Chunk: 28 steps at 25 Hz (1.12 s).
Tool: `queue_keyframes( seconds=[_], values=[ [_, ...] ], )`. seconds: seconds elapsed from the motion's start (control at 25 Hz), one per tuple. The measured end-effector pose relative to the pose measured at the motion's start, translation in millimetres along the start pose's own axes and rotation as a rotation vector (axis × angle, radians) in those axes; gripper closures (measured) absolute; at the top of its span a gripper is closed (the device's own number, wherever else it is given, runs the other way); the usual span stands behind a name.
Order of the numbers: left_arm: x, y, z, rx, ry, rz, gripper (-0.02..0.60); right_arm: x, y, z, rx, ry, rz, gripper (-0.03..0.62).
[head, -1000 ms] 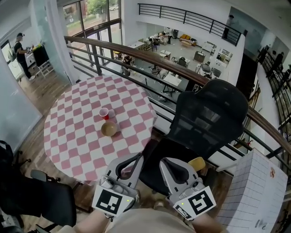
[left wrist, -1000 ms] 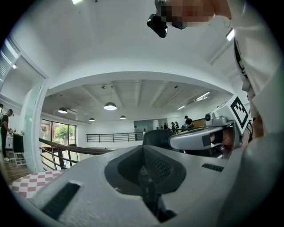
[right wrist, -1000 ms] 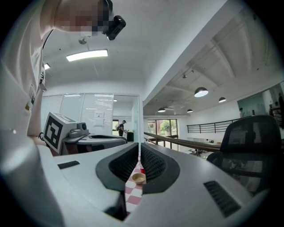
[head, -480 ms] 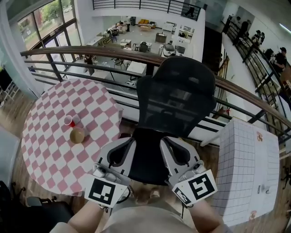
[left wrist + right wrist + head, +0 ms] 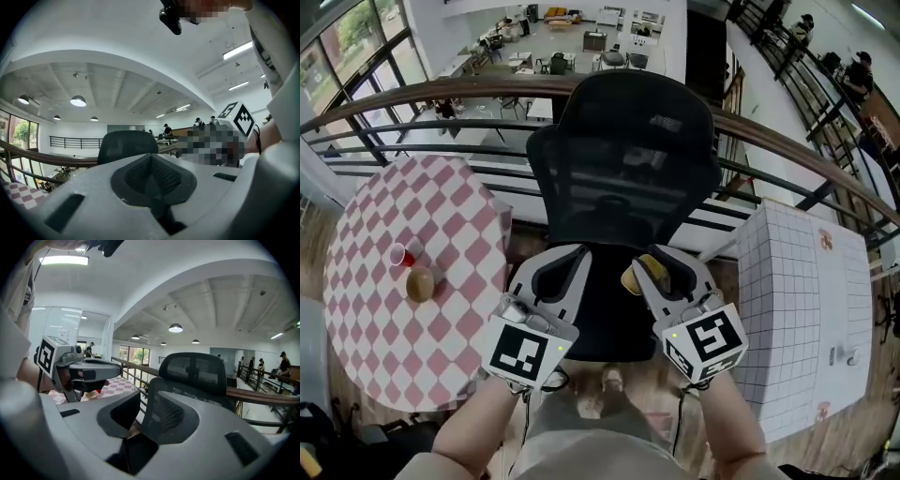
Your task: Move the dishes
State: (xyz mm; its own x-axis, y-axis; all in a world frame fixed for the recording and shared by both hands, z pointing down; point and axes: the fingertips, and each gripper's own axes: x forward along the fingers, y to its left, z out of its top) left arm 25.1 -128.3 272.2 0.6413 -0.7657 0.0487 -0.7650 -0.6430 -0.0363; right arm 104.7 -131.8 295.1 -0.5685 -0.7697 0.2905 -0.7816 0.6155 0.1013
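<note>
Nothing's been shifted yet, by the look of it: bowl (image 5: 419, 283) and cup (image 5: 397, 255) are parked on the table (image 5: 450, 216), well left of the chair (image 5: 623, 159). The left gripper (image 5: 567, 267) is held in front of the chair, clamped together and empty. The right gripper (image 5: 654, 262) is held beside it, its jaws just been opening, with nothing caught between.

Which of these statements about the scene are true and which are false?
The red cup stands on the checkered table. True.
The right gripper holds the bowl. False: its jaws have just been opening with nothing between them; the bowl sits on the checkered table beside the cup.
A black office chair stands between the checkered table and the white gridded table. True.
The left gripper is wide open. False: its jaws are together, empty.
</note>
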Motion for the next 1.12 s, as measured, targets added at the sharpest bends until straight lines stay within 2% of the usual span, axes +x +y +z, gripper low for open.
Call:
queue_keyframes(
  seconds=[0.24, 0.36, 0.44, 0.68, 0.92, 1.12],
  values=[
    [56, -4, -68, -0.005, 0.073, -0.035, 0.568, 34, -34, -83, 0.016, 0.135, 0.014, 0.49],
    [73, -7, -111, -0.029, 0.127, -0.041, 0.568, 52, -46, -129, 0.046, 0.197, 0.022, 0.49],
    [81, -6, -139, -0.044, 0.132, -0.038, 0.568, 65, -53, -160, 0.054, 0.238, 0.027, 0.49],
    [100, -2, -226, -0.127, 0.192, -0.039, 0.568, 100, -55, -250, 0.085, 0.348, 0.063, 0.488],
    [119, -4, -314, -0.106, 0.273, -0.078, 0.568, 124, -59, -352, 0.106, 0.453, 0.036, 0.49],
    [124, -7, -389, -0.122, 0.333, -0.094, 0.568, 141, -56, -434, 0.097, 0.552, 0.044, 0.49]
  ],
)
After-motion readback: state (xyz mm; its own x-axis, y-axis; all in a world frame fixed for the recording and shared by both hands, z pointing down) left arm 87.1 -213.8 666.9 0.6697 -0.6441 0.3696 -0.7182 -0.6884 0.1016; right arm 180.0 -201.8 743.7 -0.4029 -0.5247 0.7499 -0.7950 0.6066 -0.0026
